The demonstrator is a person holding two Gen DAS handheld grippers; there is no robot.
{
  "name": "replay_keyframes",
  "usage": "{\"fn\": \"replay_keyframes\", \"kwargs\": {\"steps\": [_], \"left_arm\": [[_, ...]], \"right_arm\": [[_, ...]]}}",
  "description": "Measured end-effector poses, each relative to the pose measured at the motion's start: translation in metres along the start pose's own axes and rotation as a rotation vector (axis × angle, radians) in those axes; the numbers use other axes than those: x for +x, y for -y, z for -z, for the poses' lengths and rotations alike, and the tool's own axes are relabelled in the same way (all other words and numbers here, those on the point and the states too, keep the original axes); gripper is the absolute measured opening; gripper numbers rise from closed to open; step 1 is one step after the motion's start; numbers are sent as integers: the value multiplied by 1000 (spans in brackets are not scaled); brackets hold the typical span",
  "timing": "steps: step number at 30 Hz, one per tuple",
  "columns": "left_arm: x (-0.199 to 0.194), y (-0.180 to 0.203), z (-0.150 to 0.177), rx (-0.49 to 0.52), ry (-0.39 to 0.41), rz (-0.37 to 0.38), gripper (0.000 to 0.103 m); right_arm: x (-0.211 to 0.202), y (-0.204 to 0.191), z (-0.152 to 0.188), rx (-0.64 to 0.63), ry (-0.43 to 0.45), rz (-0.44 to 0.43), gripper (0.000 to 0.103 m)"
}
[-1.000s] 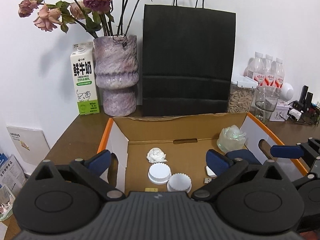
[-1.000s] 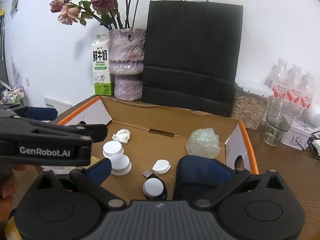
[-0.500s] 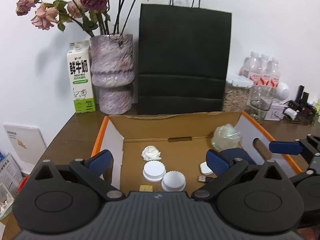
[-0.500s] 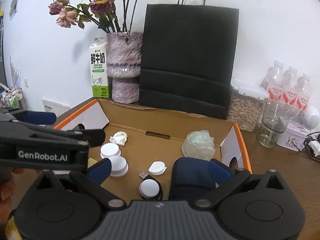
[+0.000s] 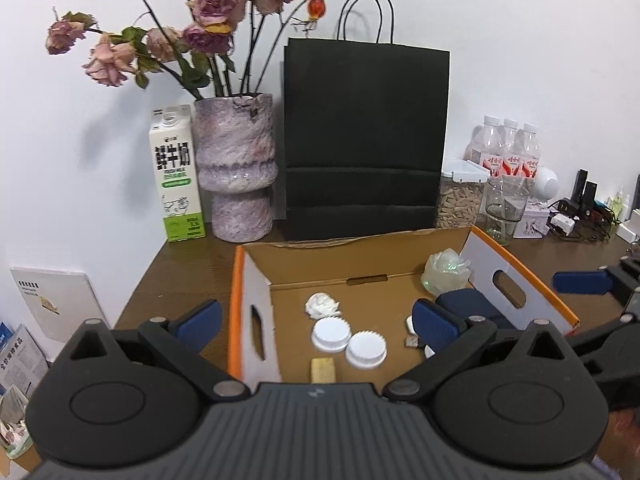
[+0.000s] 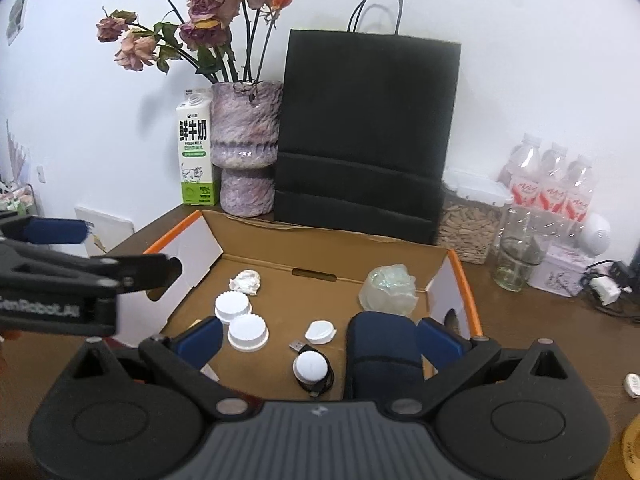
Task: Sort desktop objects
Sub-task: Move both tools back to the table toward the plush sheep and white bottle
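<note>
Cardboard box with orange rim, open at the top, fills the lower centre of both views and holds the sorted desktop items. On its floor, two white ribbed round caps lie touching each other, with a crumpled white paper ball just above them in the frame. A small yellow block lies below the caps in the left wrist view. Right of centre in the right wrist view lie a white oval lid, a white round puck on a black cable with a USB plug, and a dark blue soft case. A pale green translucent rose-shaped object sits near the box's right wall.

Left gripper is spread wide and empty; its left fingertip lies outside the box's left wall, its right one over the box floor. Right gripper is likewise spread wide, gripping nothing, with the blue case near its right fingertip.

Behind the box, along the white wall at upper centre, stand a black paper bag with handles, a mottled purple vase of dried roses, and a green-and-white milk carton. At right are a clear jar of seeds, an empty glass and three water bottles.
</note>
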State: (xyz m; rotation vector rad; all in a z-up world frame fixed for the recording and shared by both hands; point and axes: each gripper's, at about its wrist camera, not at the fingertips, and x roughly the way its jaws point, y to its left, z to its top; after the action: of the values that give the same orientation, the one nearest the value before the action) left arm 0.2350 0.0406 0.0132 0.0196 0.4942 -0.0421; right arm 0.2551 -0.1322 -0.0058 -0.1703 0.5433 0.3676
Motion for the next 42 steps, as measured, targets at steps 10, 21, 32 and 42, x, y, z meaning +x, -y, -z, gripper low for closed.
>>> {"fn": "replay_keyframes", "kwargs": {"steps": [10, 21, 32, 42], "left_arm": [[-37, -32, 17, 27, -19, 0, 103], [-83, -35, 52, -21, -16, -63, 103], [-120, -11, 89, -66, -29, -105, 103], [-117, 9, 112, -84, -62, -85, 103]], "right_arm": [[-38, -2, 31, 80, -41, 51, 103], [-91, -3, 72, 58, -11, 12, 103], [-130, -2, 98, 39, 24, -13, 103], [-132, -17, 123, 17, 14, -23, 103]]}}
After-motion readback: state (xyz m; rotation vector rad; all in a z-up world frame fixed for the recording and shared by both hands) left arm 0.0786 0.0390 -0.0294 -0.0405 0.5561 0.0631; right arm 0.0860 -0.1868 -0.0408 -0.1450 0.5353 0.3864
